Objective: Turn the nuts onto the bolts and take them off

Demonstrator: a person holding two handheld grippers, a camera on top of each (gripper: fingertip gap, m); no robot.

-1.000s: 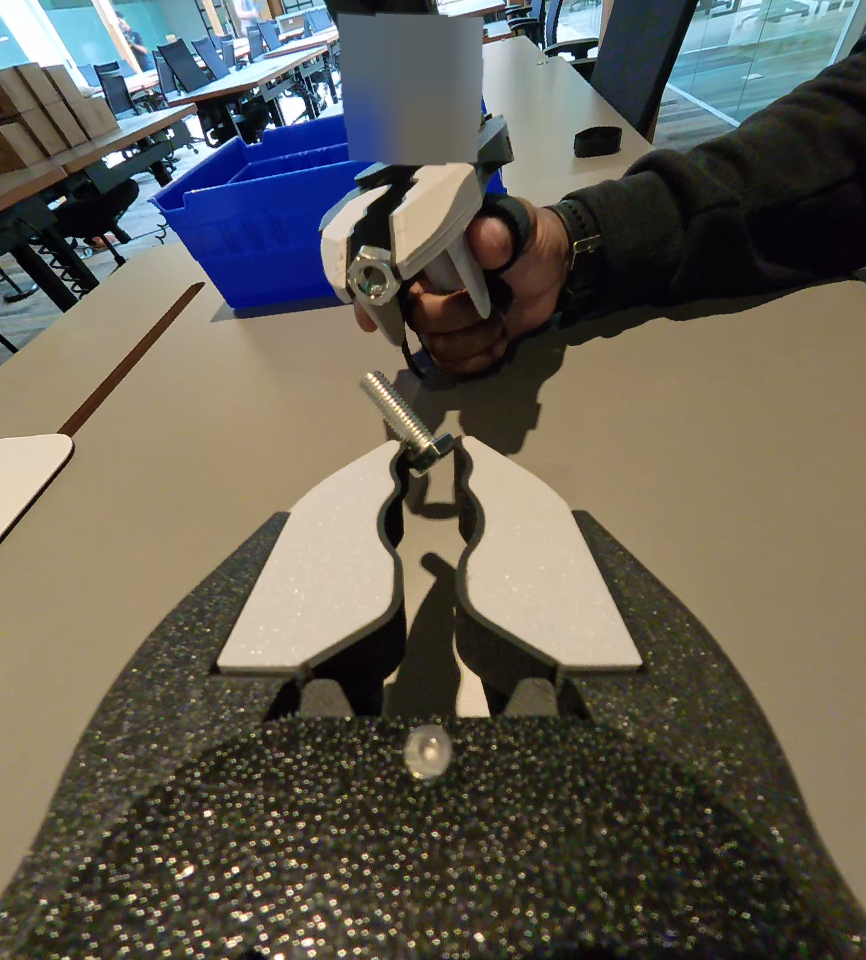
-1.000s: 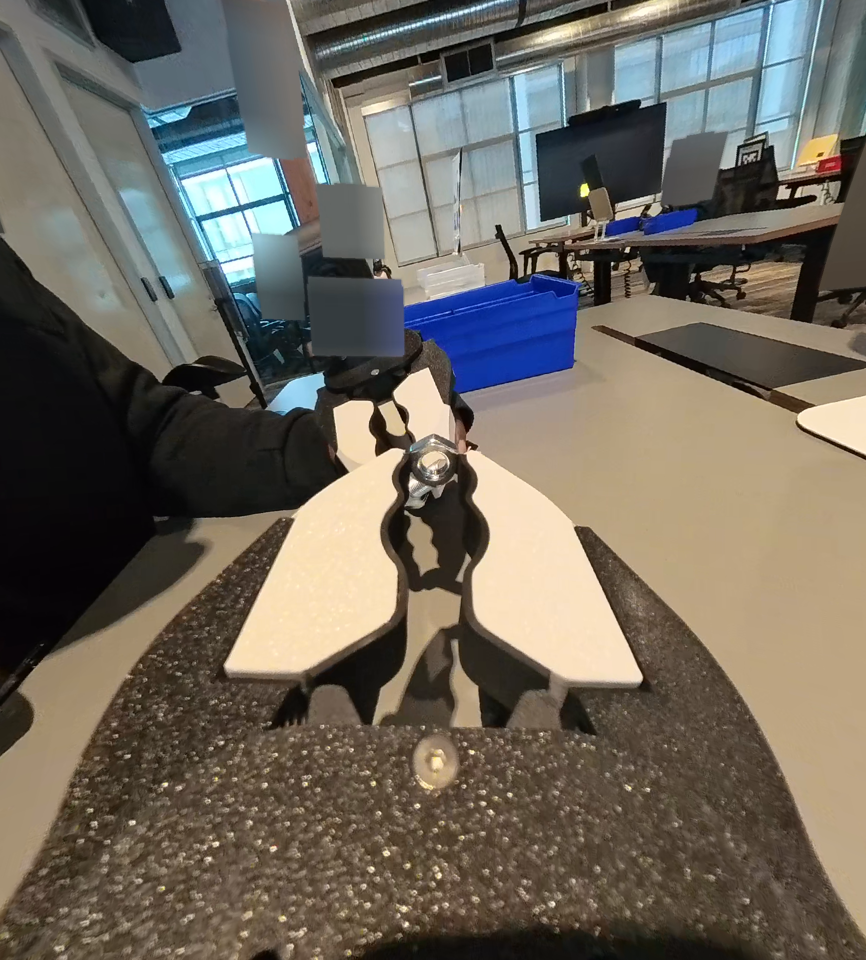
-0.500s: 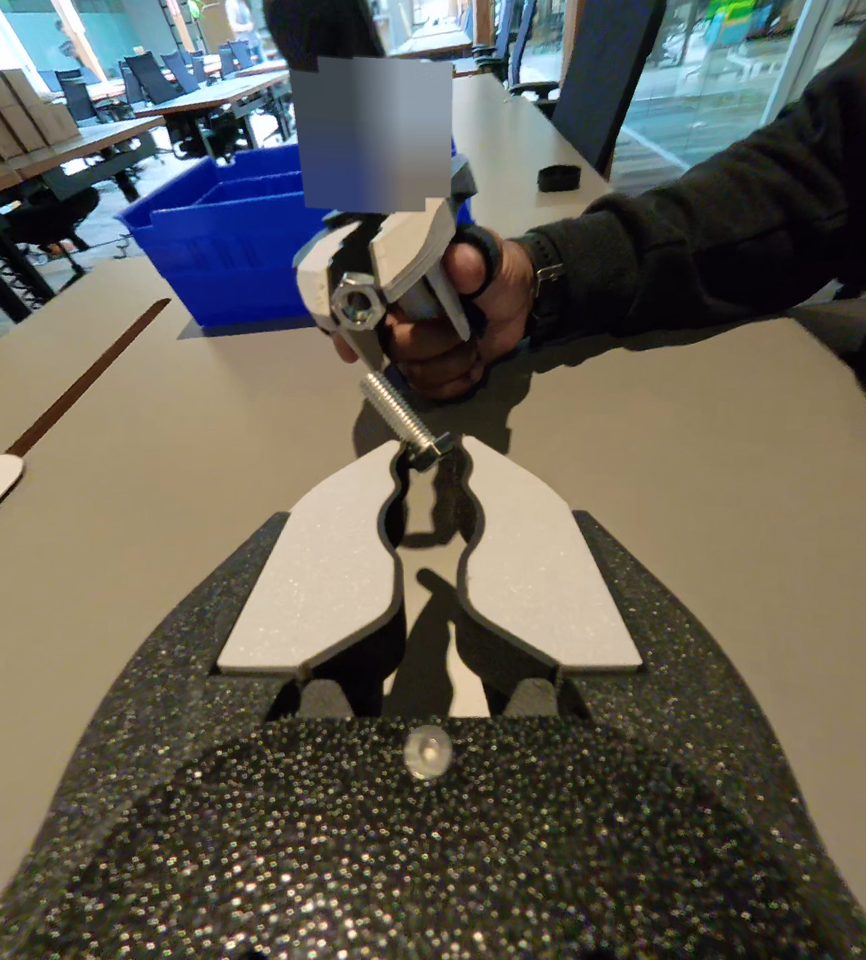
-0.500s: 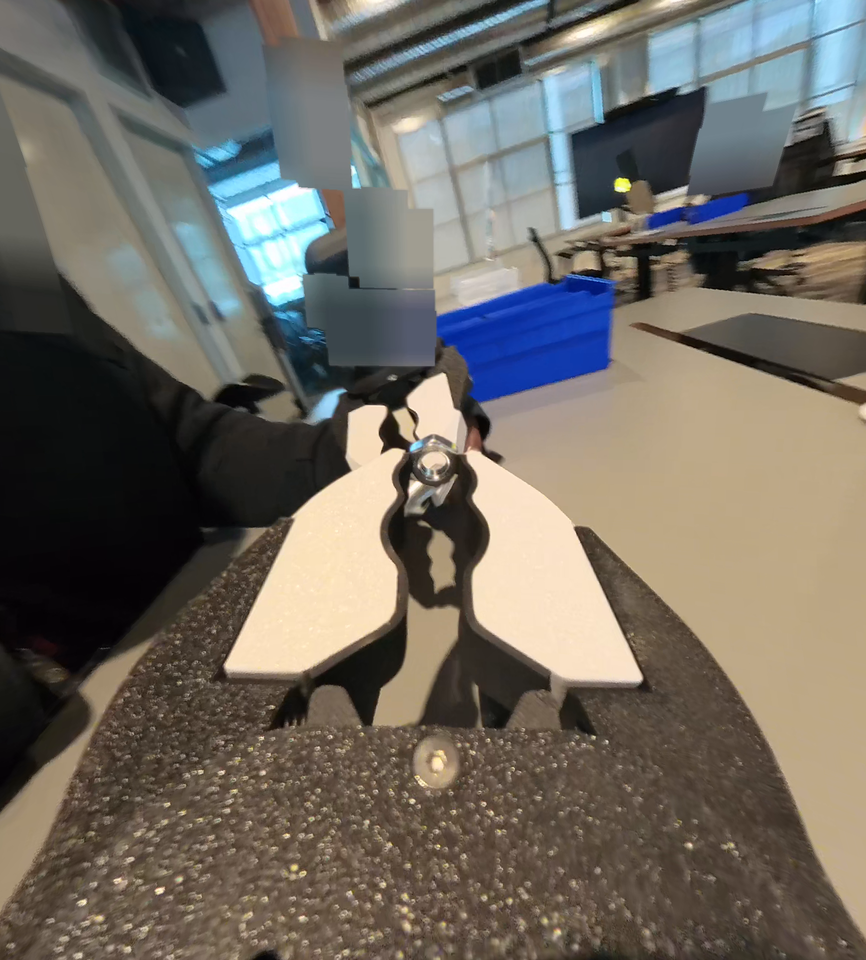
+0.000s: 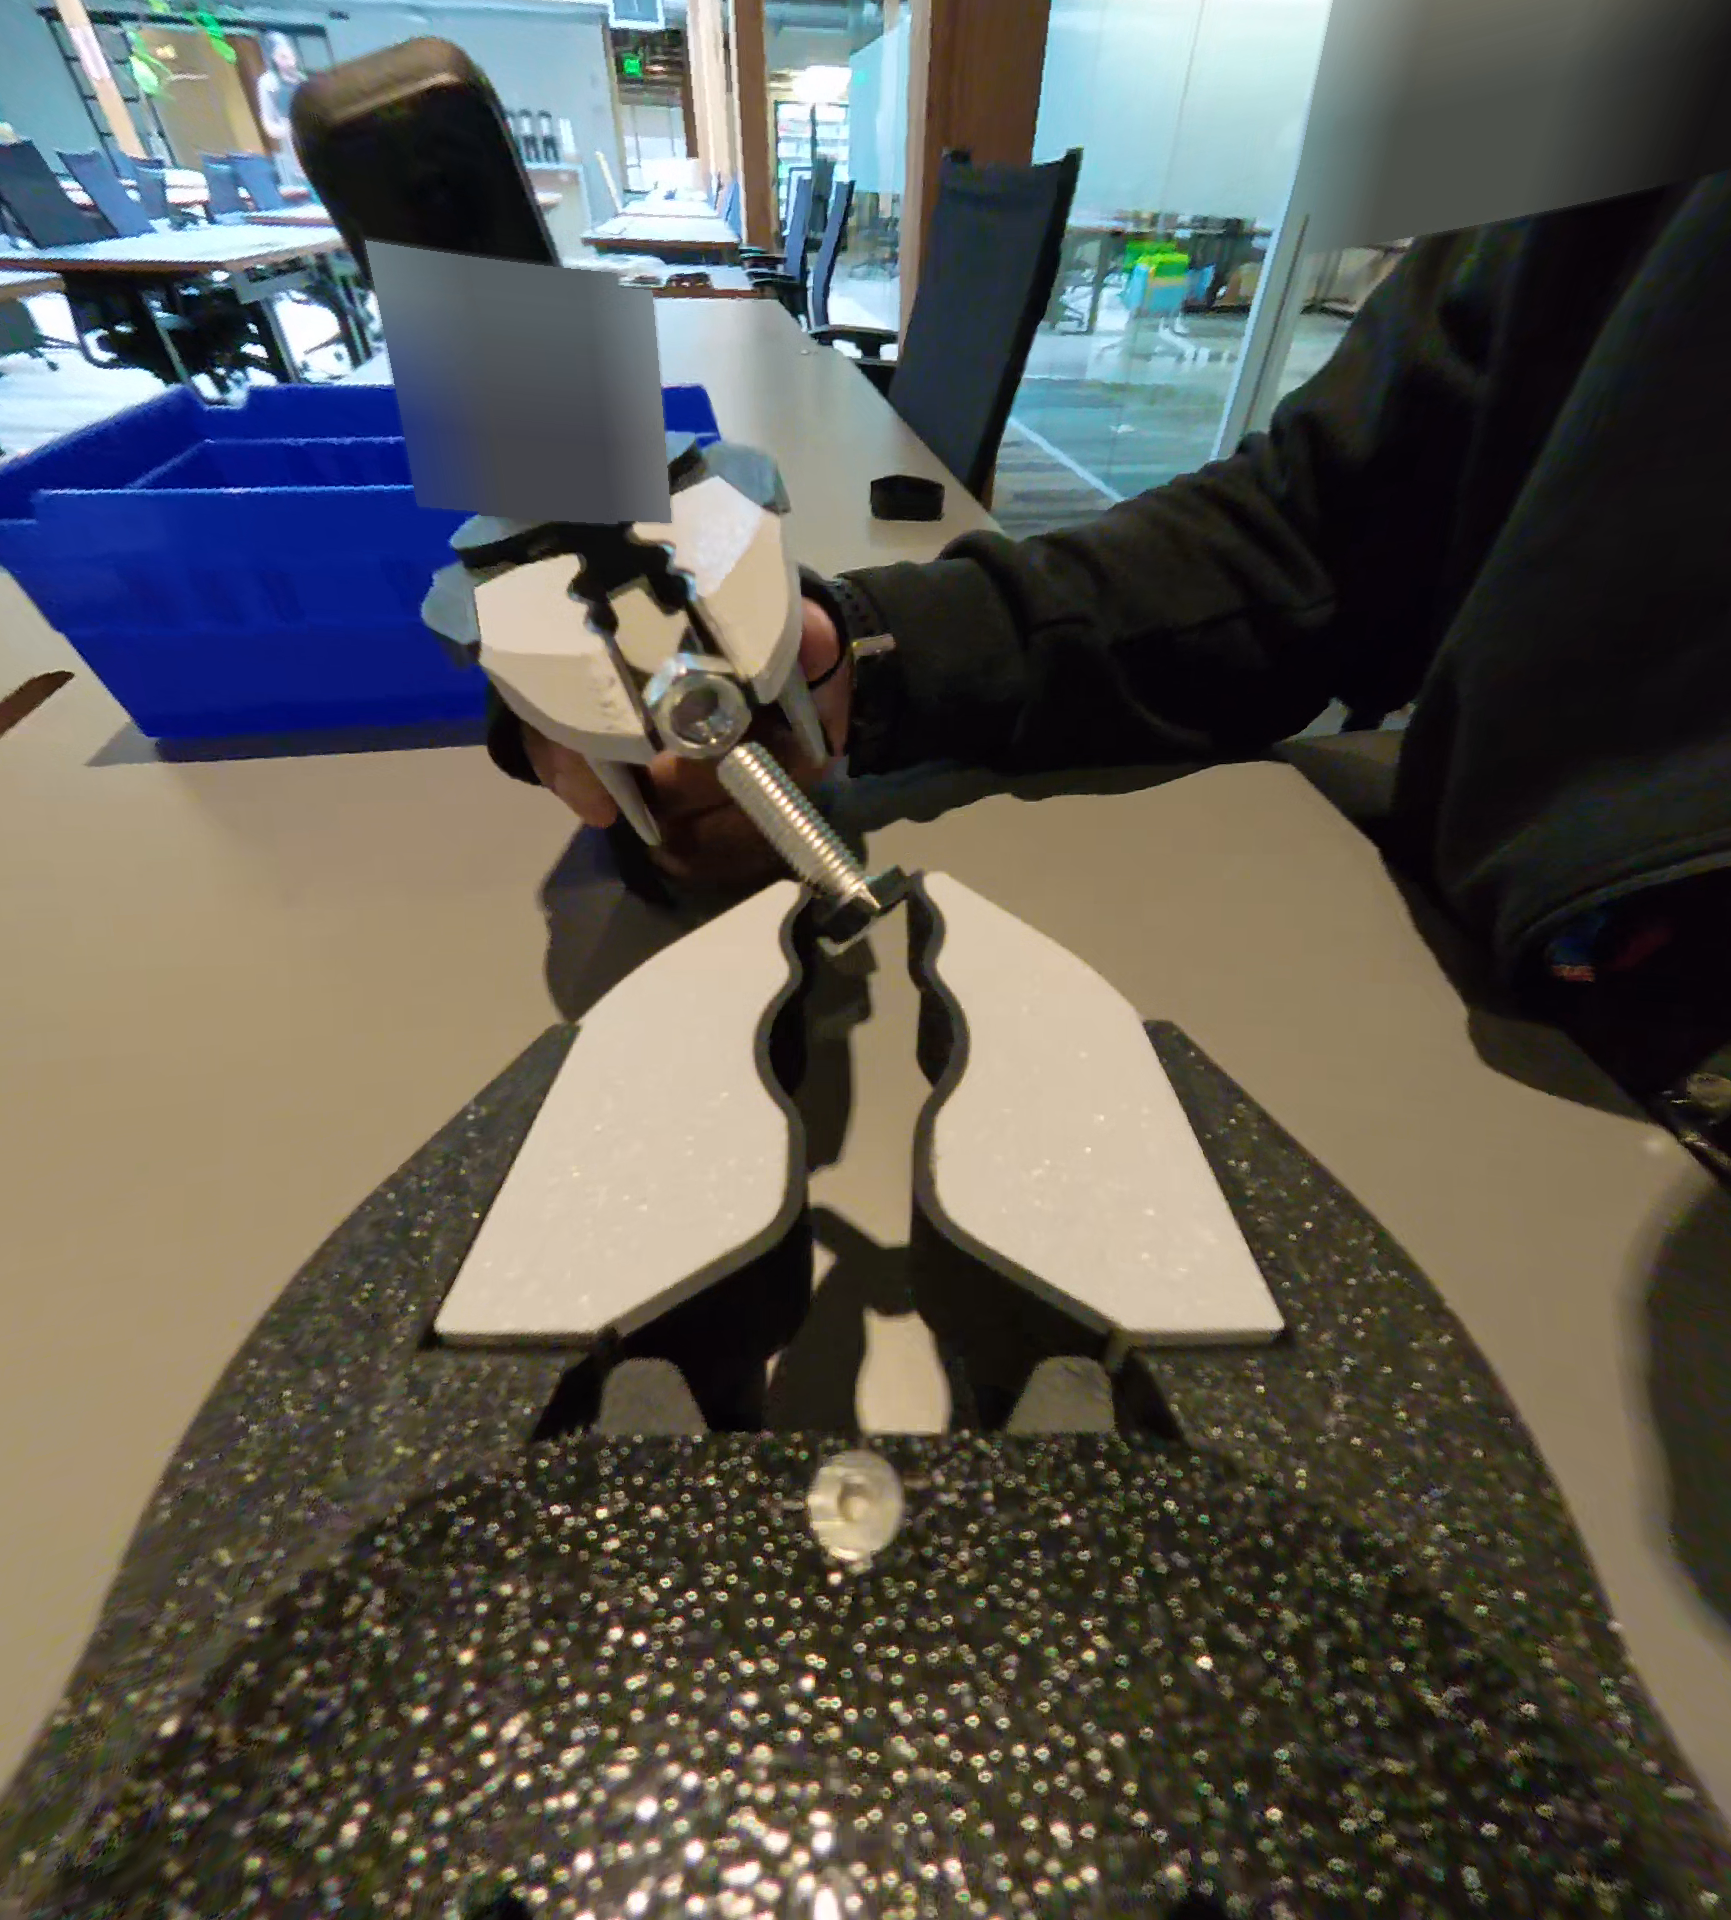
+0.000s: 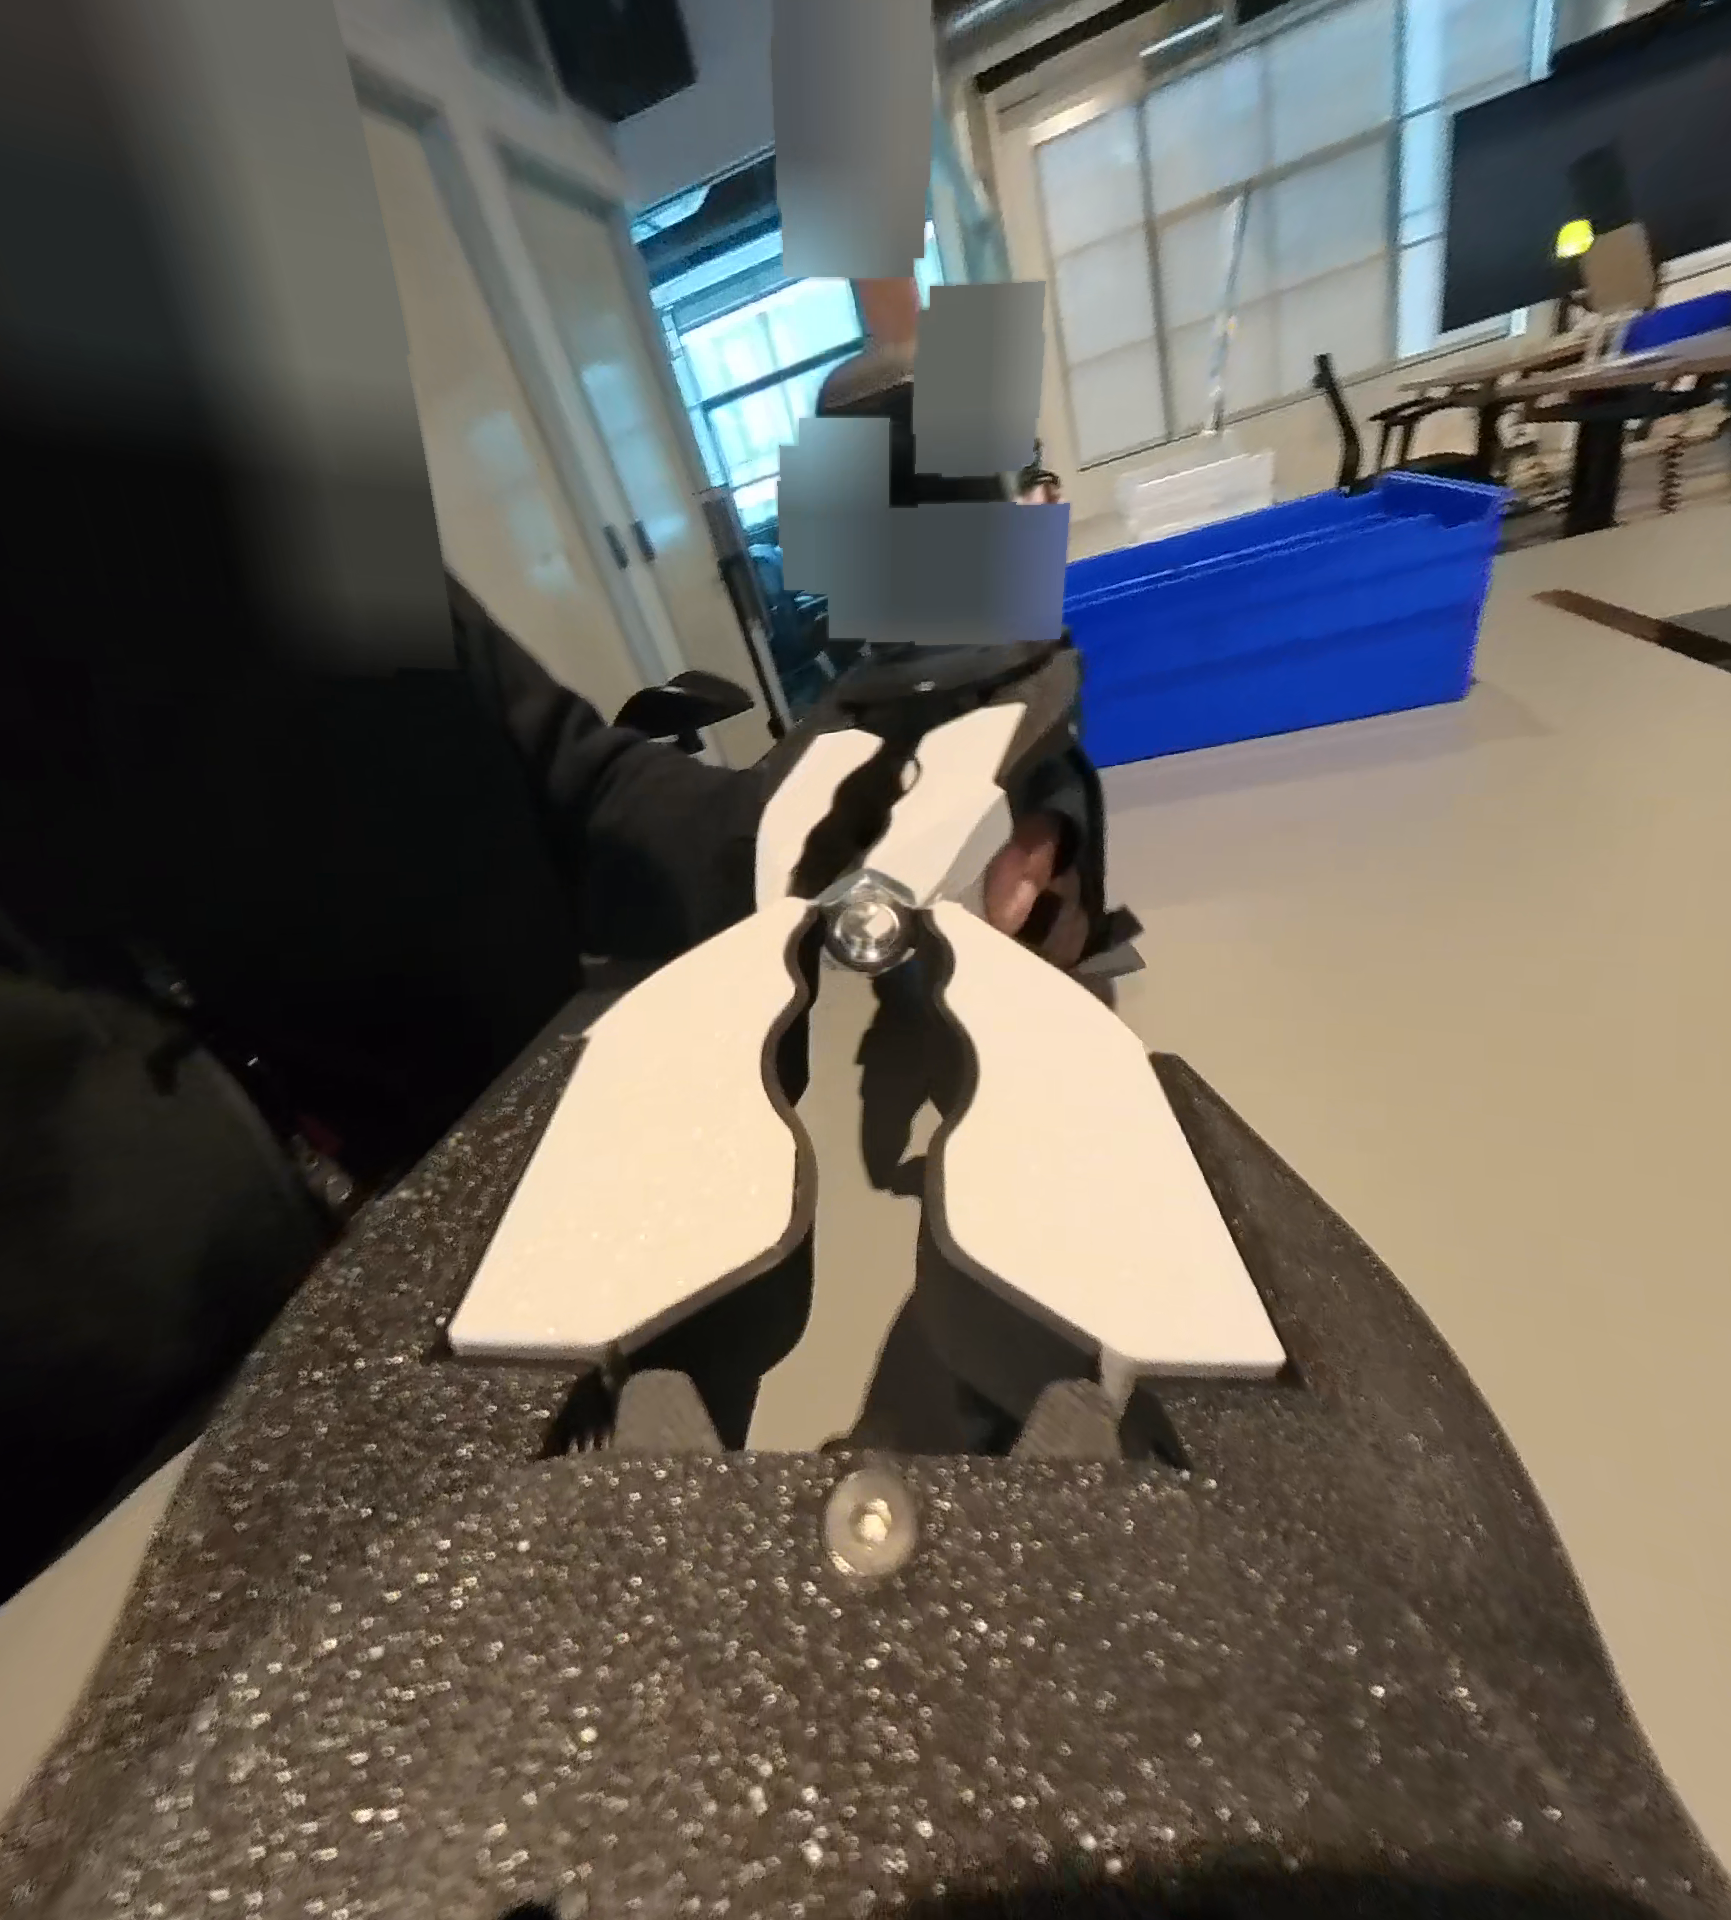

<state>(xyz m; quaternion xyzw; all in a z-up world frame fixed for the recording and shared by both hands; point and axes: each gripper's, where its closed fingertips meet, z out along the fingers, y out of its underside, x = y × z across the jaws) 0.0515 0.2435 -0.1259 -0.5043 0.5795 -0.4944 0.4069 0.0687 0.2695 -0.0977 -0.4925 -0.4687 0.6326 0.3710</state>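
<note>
left gripper: white fingers clenched on the head of the bolt, gripped at the very tips; black speckled body fills the lower part of the left wrist view.

bolt: silver, threaded shank, tilted up and away from the left gripper toward the right gripper; held above the table, not touching it. its far end meets the nut.

nut: silver, hexagonal, pinched between the tips of the right gripper. it sits at the free end of the bolt's thread; whether the thread has caught cannot be told.

right gripper: white fingers clamped on the nut. in the right wrist view the same gripper shows the nut at its tips, with the left gripper directly behind, tip to tip; the bolt is hidden behind the nut in this view. this view is somewhat blurred.

hand: grips the right gripper from below, in a dark sleeve reaching in from the right edge of the left wrist view.

table: grey, matte, bears the shadows of both grippers.

blue bin: plastic, on the table behind the right gripper, well apart from the bolt; also seen far right in the right wrist view.

small black ring-shaped item: on the table beyond the sleeve, far from both grippers.

office chair: dark, beside the table's far side.
</note>
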